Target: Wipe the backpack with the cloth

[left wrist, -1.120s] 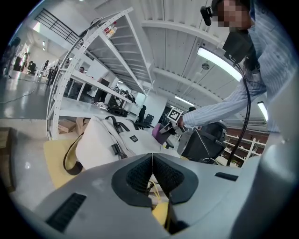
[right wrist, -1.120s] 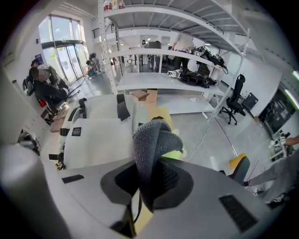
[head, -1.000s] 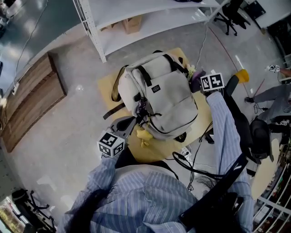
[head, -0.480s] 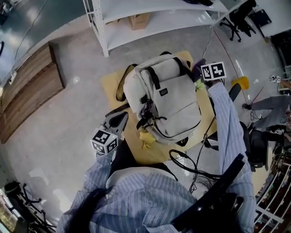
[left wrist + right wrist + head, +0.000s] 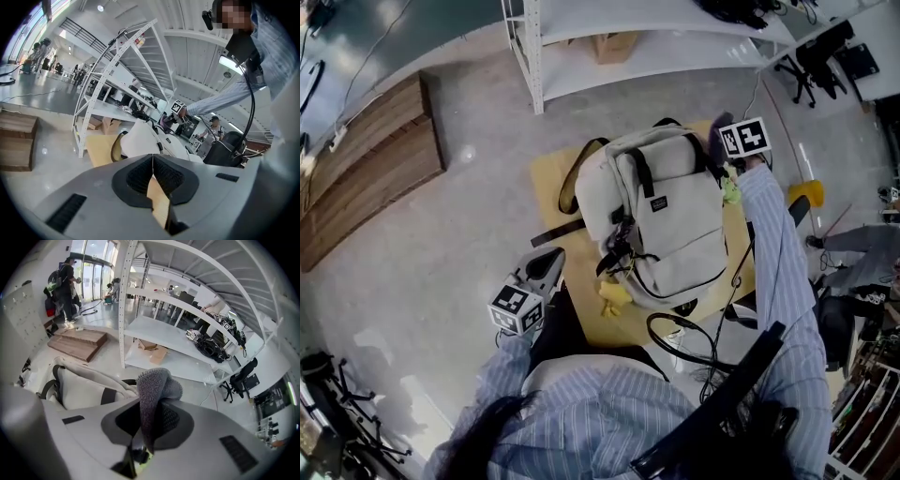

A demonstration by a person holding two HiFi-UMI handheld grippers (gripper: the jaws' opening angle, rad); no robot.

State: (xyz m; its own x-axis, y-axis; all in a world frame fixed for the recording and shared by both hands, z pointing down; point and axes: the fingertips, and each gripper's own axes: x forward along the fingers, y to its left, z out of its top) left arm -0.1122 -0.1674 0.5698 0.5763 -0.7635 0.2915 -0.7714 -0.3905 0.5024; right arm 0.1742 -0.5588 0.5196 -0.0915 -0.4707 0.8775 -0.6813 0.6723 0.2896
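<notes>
Beside one backpack [image 5: 661,225], the right claw [image 5: 143,427] grips one cloth [image 5: 154,385]; the left claw [image 5: 152,173] sits closed.

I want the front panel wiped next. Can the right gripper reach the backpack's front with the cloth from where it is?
Probably yes. The right gripper, shut on the cloth, is beside the backpack's upper corner, and nothing stands between it and the front panel.

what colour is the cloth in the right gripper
The fuzzy cloth is greyish purple, with a yellow-green bit lower down; clearest in the right gripper view.
</notes>
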